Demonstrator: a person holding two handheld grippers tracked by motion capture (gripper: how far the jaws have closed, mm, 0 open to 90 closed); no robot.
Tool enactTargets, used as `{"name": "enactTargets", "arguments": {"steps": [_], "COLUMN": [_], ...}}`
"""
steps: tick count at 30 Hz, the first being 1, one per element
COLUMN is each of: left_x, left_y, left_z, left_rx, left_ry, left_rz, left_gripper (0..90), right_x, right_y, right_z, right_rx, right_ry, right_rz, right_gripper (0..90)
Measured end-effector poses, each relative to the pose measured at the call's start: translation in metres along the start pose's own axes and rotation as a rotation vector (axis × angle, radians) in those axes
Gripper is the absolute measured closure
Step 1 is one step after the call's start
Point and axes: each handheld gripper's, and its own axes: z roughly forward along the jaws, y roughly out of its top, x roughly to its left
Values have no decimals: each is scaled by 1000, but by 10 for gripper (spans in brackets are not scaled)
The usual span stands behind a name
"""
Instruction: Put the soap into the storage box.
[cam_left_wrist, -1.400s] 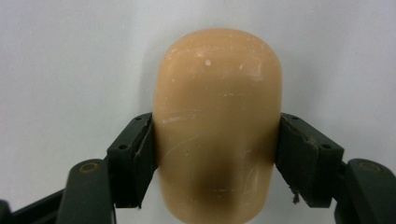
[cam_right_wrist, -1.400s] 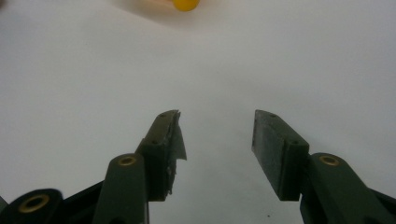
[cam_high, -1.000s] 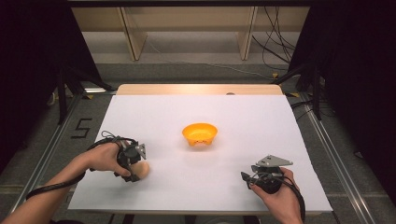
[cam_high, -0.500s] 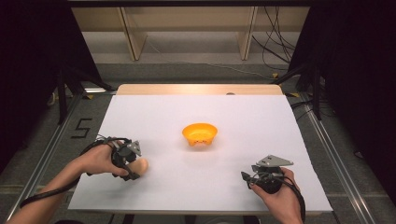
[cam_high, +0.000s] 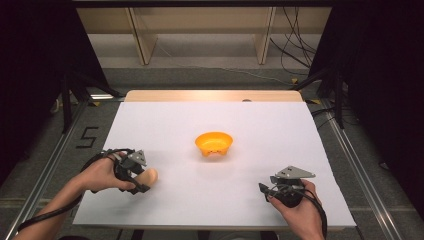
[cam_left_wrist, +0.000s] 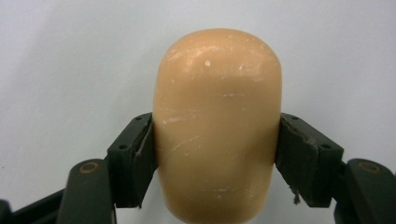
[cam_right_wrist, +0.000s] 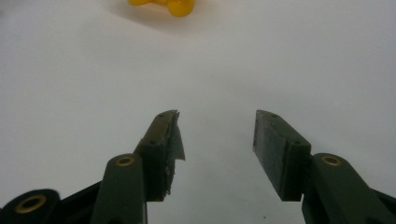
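The left gripper (cam_high: 142, 178) grips a tan, rounded bread-roll-like piece (cam_left_wrist: 217, 123): in the left gripper view the two black jaws press flat against its sides, about midway down its length. The piece's long axis runs straight out along the jaws, its rounded end pointing away from the hand. In the high view the same piece (cam_high: 148, 175) sits at the gripper's tip near the table's front left, low over the white table cover (cam_high: 165, 125); whether it touches the cover cannot be told.

From this claw the orange bowl (cam_high: 214, 143) lies toward about 2 o'clock, near the middle of the table and clearly apart from the held piece. The bowl stands upright with its opening up. Nothing lies on the cover between piece and bowl, so the path looks free. A likely next move is to carry the piece up and across to the bowl, and that would call for lifting it above the rim.

The right gripper (cam_high: 265, 190) rests at the front right, its jaws parted with nothing between them. From it the bowl (cam_right_wrist: 163, 5) lies toward about 11 o'clock. The two grippers stand about equally far from the bowl, but the left one holds the load.
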Motion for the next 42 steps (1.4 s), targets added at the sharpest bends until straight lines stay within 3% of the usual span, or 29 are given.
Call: {"name": "enactTargets", "arguments": {"steps": [2, 4, 6, 7, 8, 11, 17, 18, 21, 25, 26, 32, 36, 39, 40, 42], "left_x": [0, 0, 0, -3, -4, -4, -3, -2, -3, -2, -4, -3, -4, -3, -3, -4], "left_y": [-1, -3, -5, -6, -7, -8, -10, -10, -10, -10, -9, -8, -7, -6, -6, -4], "left_z": [-1, -1, -2, 0, 1, -1, -3, -3, -4, -6, -6, -8, -6, -6, -6, -7], "left_rx": [-11, -28, -34, -78, -97, -103, -122, -128, -146, -155, -179, -182, -219, -229, -235, -250], "left_ry": [9, 23, 28, 27, 27, 35, 60, 68, 70, 72, 90, 90, 102, 108, 104, 119], "left_rz": [0, 0, 8, -37, -45, -43, -55, -42, -66, -56, -66, -46, -78, -73, -91, -89], "left_gripper": [325, 325, 325, 325, 325, 325, 325, 325, 325, 325, 325, 325, 325, 325, 325, 325], "right_x": [3, -2, 1, 1, -1, 2, 3, 1, 2, 1, 2, 1, 0, -1, 0, 1], "right_y": [0, -1, 0, 0, -1, -1, -1, -1, -1, 0, 0, 0, 0, 0, 0, 0], "right_z": [-1, 1, 0, 1, 3, 1, 1, 2, -1, -1, -1, -1, 0, -1, -1, -1], "right_rx": [3, -23, -9, -18, -32, -3, -8, -34, -22, -27, -29, -28, -36, -39, -32, -39], "right_ry": [-10, -13, -12, -2, -3, -6, -9, -5, -20, -13, -14, -14, -18, -32, -27, -28], "right_rz": [28, -32, 8, 2, -30, 12, 13, -19, -1, 7, 10, 7, -5, -23, -2, 6], "right_gripper": [505, 505, 505, 505, 505, 502, 502, 502, 503, 503, 503, 502, 502, 501, 501, 501]}}
